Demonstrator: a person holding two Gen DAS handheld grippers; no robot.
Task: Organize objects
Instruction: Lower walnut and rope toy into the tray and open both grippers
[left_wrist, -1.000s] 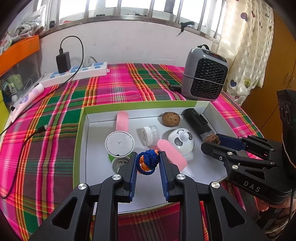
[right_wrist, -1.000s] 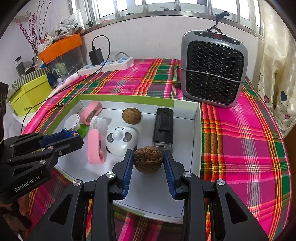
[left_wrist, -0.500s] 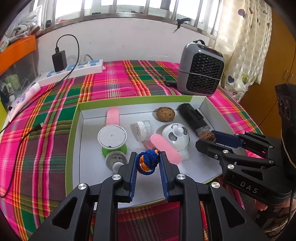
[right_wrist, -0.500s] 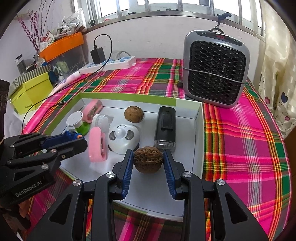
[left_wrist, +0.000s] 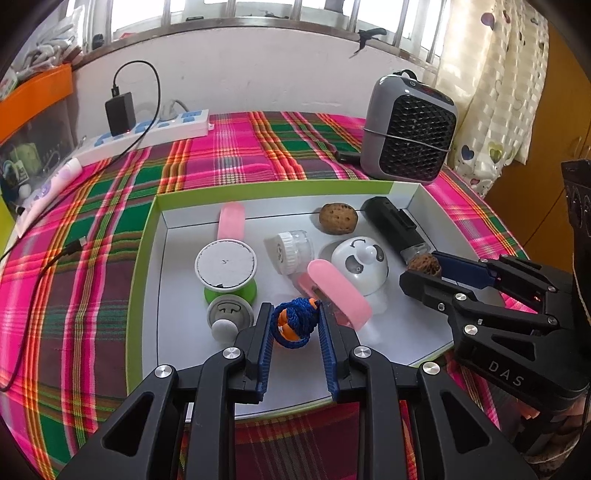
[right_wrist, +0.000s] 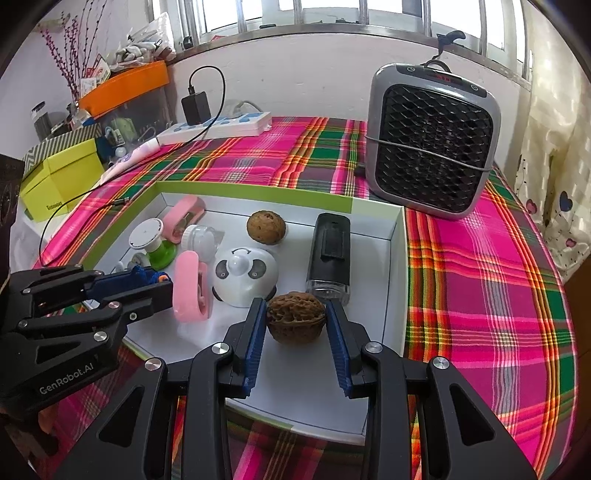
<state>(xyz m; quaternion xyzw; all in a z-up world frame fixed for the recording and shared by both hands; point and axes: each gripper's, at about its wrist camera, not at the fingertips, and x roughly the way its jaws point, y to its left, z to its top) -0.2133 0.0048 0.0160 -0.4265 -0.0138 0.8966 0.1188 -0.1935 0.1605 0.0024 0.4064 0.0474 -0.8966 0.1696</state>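
Observation:
A white tray with a green rim (left_wrist: 258, 186) lies on the plaid cloth. My left gripper (left_wrist: 293, 314) is shut on a blue-and-orange rope knot (left_wrist: 291, 326) over the tray's near left part, beside a pink stapler (left_wrist: 340, 291). My right gripper (right_wrist: 294, 308) is shut on a wrinkled brown walnut (right_wrist: 295, 321) over the tray's near right part, just in front of a black device (right_wrist: 328, 251). Whether either held thing touches the tray floor I cannot tell. A second walnut (right_wrist: 266, 227) lies at the tray's back.
The tray also holds a panda-faced white dome (left_wrist: 360, 260), a small clear jar (left_wrist: 291, 249), a green spool with a white top (left_wrist: 225, 264), a grey round knob (left_wrist: 229, 314) and another pink stapler (left_wrist: 231, 221). A grey heater (right_wrist: 432, 140) stands behind, a power strip (left_wrist: 147, 133) far left.

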